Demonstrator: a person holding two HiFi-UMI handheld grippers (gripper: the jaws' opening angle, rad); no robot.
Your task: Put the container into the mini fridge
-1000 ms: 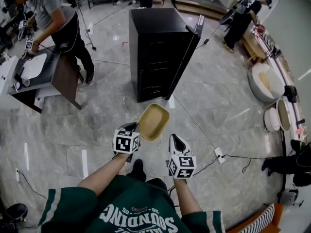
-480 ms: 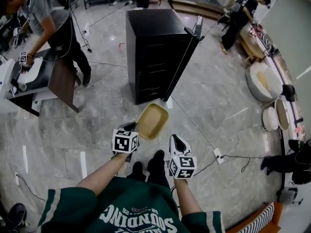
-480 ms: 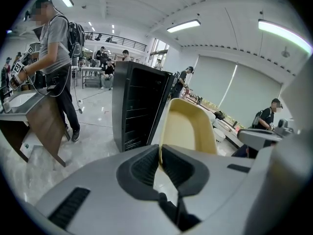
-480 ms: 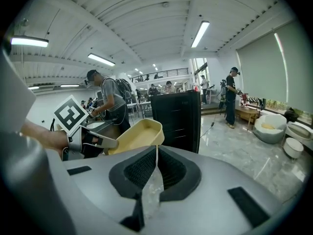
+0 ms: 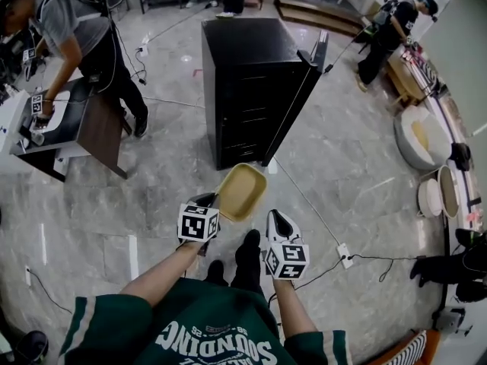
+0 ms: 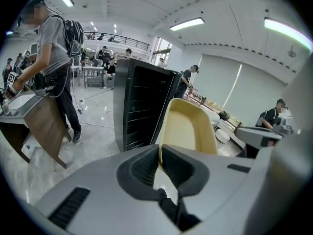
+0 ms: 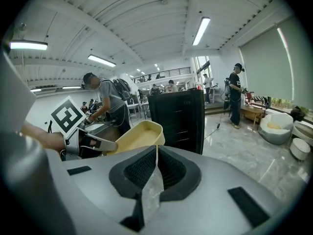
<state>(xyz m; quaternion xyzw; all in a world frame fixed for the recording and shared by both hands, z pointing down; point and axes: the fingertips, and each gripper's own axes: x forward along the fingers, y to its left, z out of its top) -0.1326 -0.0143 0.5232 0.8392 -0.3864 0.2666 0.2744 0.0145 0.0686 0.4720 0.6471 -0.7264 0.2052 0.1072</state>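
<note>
A shallow yellow container (image 5: pixel 241 191) hangs in front of me, tilted, with my left gripper (image 5: pixel 215 198) shut on its near rim. In the left gripper view the rim of the container (image 6: pixel 188 126) sits pinched between the dark pads (image 6: pixel 146 166). The black mini fridge (image 5: pixel 255 82) stands ahead on the floor, its door (image 5: pixel 304 90) swung open to the right. My right gripper (image 5: pixel 278 220) floats beside the container, jaws closed together with nothing held. Its own view shows the container (image 7: pixel 137 133) to the left and the fridge (image 7: pixel 178 116) behind it.
A person (image 5: pixel 72 21) bends over a desk (image 5: pixel 61 120) at the left. A cable (image 5: pixel 304 196) runs across the marble floor to a socket block (image 5: pixel 344 255). Round seats (image 5: pixel 422 131) line the right wall. Another person (image 5: pixel 388 33) stands at the back right.
I have stepped toward the fridge, which sits a little closer and more to the right. One foot has come forward. Both grippers keep their pose and the container stays held.
</note>
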